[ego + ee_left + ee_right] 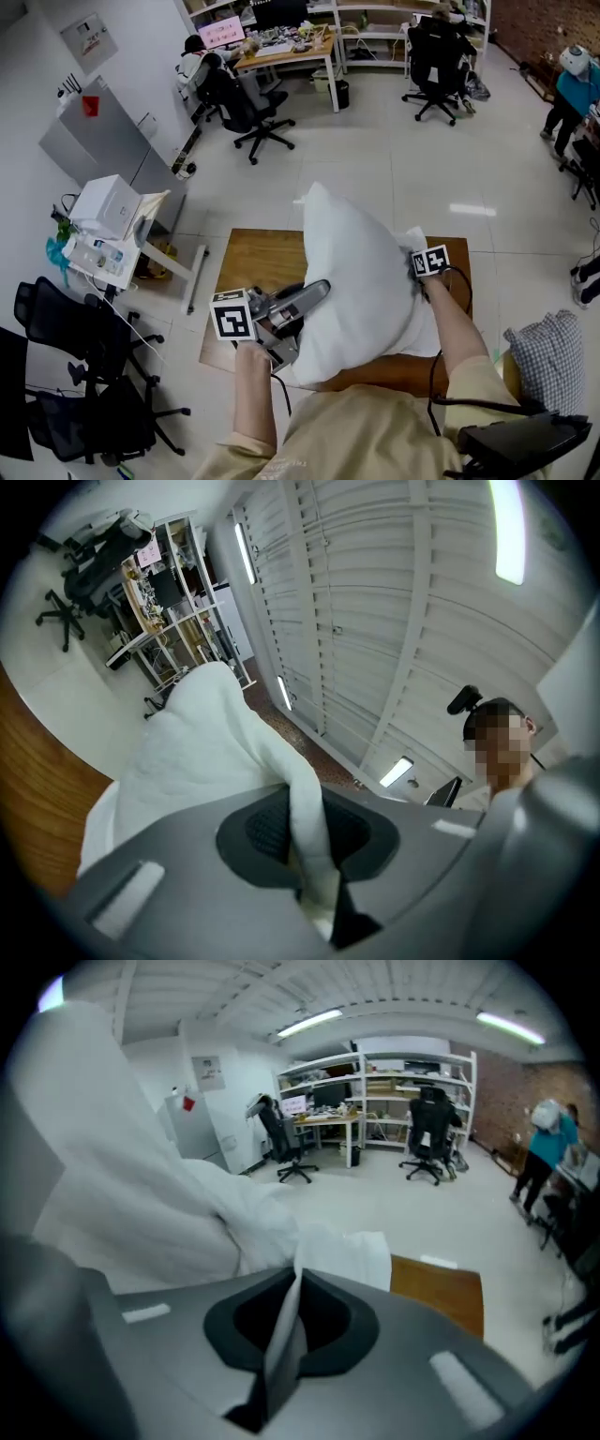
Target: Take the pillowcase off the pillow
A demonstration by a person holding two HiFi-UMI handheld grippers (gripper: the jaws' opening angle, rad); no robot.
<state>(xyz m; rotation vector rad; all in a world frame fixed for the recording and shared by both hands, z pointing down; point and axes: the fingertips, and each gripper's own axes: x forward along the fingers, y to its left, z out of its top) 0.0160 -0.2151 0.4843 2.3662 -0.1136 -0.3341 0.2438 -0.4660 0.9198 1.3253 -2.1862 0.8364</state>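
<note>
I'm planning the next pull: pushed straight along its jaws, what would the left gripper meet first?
Likely the white pillow, bulging directly ahead; the left gripper is shut on its fold.

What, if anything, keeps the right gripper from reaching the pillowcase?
Nothing, it seems: the right gripper is shut on a thin white pillowcase flap at the right side of the pillow. The left gripper clamps a thicker fold opposite.
</note>
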